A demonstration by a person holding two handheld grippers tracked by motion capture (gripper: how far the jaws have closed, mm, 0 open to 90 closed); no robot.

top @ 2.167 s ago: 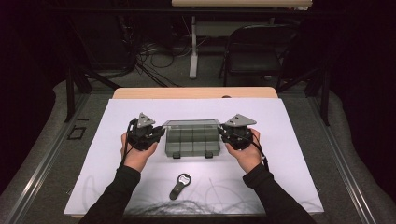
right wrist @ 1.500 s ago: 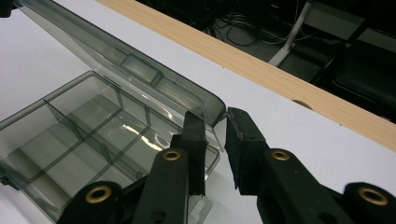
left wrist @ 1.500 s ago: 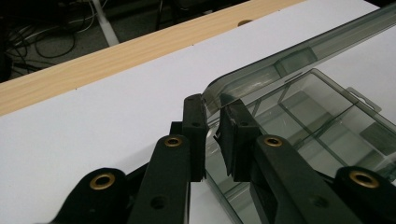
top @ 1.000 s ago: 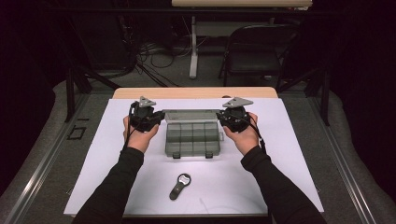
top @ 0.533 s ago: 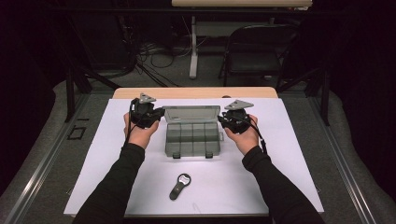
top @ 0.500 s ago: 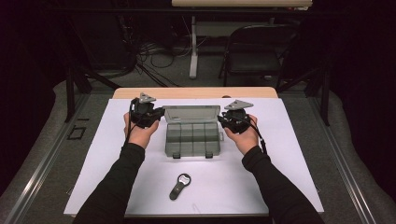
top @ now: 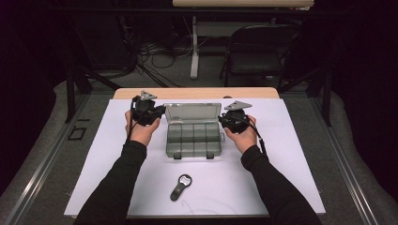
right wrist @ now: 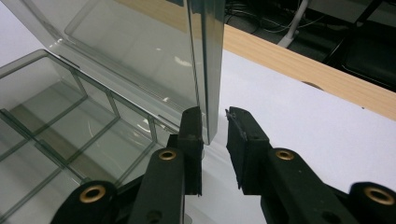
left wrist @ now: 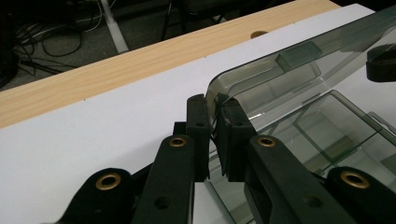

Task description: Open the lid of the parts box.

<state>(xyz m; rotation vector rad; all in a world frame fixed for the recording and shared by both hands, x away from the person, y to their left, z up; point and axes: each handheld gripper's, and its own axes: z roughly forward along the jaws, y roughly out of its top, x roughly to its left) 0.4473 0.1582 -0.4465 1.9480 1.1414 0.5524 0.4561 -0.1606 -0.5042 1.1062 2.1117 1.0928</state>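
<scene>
Your left tool (left wrist: 212,135) pinches the raised lid (top: 192,112) of the clear compartment box (top: 194,139) near the tabletop's (top: 300,154) far edge; your right tool (right wrist: 215,140) straddles the lid's opposite edge, jaws parted. A key fob (top: 180,186) lies toward the near edge.

In the high view, the jaws of the left gripper (top: 159,112) and right gripper (top: 221,119) are too small to resolve — contact with the lid (top: 193,111) cannot be confirmed there. Both forearms are cut off at the 6 o'clock edge. The markings on the small handheld device (top: 180,186) are illegible. In the left gripper view, the organizer box (left wrist: 345,135) is cut off at the 3 o'clock edge. In the right gripper view, the lid's top runs off at 12 o'clock — the box base (right wrist: 56,140) off at 9 o'clock.
</scene>
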